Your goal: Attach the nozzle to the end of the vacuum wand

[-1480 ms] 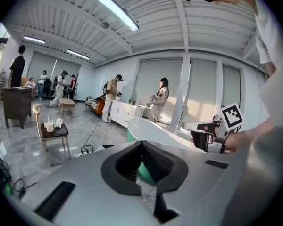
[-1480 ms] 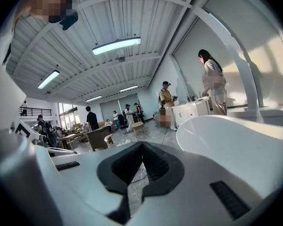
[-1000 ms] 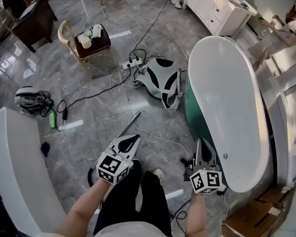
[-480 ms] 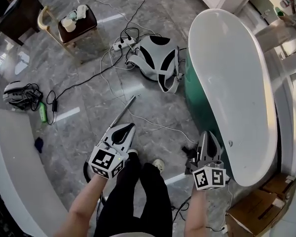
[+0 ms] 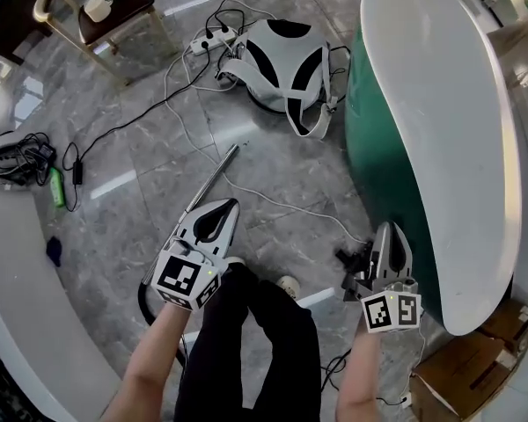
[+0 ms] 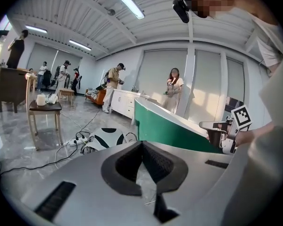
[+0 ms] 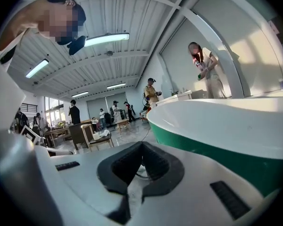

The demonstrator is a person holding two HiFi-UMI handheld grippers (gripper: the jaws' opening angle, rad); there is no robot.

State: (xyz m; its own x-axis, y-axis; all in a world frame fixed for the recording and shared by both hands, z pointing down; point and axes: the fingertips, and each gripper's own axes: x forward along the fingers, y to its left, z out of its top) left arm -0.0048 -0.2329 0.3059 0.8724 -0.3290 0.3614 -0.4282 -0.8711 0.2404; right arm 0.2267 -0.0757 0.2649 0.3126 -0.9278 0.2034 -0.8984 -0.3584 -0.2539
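Your left gripper (image 6: 142, 144) has its jaws pressed together with nothing between them. The right gripper (image 7: 141, 144) is the same, fully closed and empty. Neither set has parted in the last second.

What has changed is height. Both grippers have come down together, and in the head view the floor (image 5: 273, 183) now looks much closer than it did a second ago. The tips of your left gripper (image 5: 231, 205) now sit just beside the vacuum wand (image 5: 215, 176). The wand lies flat on the floor, and its free end points away from you toward the grey-and-black harness (image 5: 286, 60).

Your right gripper (image 5: 390, 229) hangs close along the green side of the bathtub (image 5: 383, 148). A small dark part (image 5: 349, 256) lies on the floor just to its left. It may be the nozzle, but I cannot tell.

So you are at the approach and nothing is grasped yet. Both sets of jaws will probably have to spread before either piece can be lifted.
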